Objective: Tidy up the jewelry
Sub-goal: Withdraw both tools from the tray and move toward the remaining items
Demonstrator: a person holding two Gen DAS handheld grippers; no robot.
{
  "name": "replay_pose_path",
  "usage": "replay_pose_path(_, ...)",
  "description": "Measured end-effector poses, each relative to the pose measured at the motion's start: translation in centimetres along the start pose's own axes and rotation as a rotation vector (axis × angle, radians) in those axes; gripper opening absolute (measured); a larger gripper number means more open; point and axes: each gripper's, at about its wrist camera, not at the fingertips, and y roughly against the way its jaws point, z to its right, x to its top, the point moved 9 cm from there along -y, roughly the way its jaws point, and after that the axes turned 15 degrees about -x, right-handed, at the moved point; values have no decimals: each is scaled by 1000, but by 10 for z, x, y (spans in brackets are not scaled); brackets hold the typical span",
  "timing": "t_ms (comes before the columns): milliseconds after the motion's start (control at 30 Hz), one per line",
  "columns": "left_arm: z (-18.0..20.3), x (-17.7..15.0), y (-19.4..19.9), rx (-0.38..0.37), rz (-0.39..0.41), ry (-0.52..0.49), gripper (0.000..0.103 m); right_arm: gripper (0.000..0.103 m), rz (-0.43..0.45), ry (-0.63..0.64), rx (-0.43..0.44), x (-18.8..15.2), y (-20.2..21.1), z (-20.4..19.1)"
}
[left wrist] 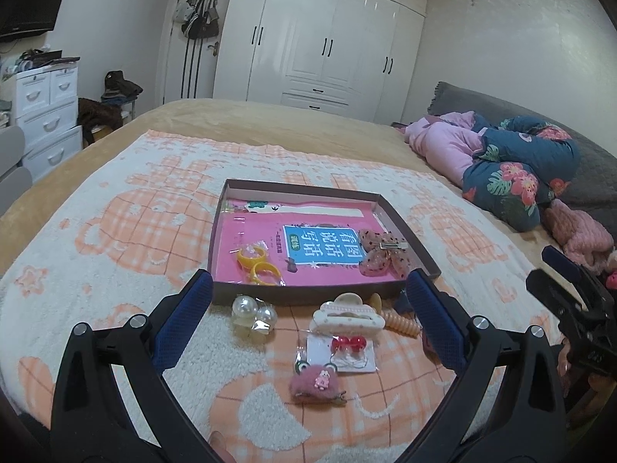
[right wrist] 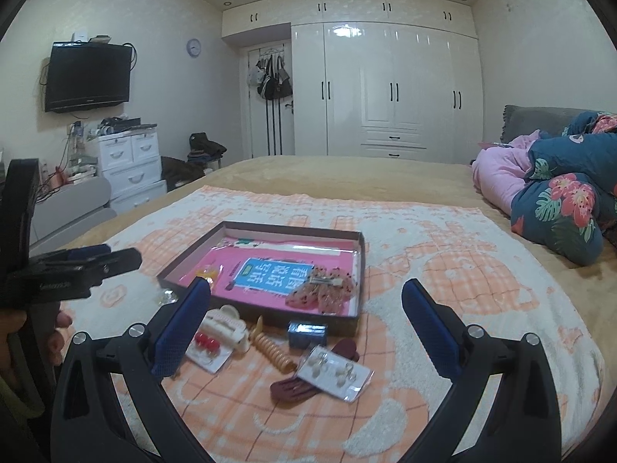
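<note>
Both my tongs hang over the bed with nothing in them. My left gripper (left wrist: 308,308) has its blue-padded fingers spread wide above the loose pieces on the peach-and-cream checked blanket (left wrist: 115,231); my right gripper (right wrist: 306,312) is just as wide open.

The shallow brown cardboard tray (left wrist: 408,227) lies in front of me, lined with a pink booklet (left wrist: 254,247). Inside it sit two yellow plastic rings (left wrist: 258,264) by the near wall and a pink dotted fabric bow clip (left wrist: 380,252) towards the right.

Still outside, just before the tray's near wall:
- a pair of big pearl earrings (left wrist: 252,314)
- a cream claw clip (left wrist: 347,316)
- red bead earrings on a white card (left wrist: 347,351)
- a fuzzy pink hair clip (left wrist: 314,384) (nearest to me)
- a tan spiral hair tie (right wrist: 272,351), a small blue box (right wrist: 306,333) and a dark red clip (right wrist: 293,387) under a card of pearl studs (right wrist: 335,372).
</note>
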Motion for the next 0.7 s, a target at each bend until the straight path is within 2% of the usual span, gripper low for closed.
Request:
replay_pose_path(367, 1, -18, 5, 1, -33, -9, 92, 97, -140, 21, -2, -50, -4, -6)
replay_pose_path(700, 9, -41, -9, -18, -106, -20, 92, 97, -185, 56, -24, -71, -13, 0)
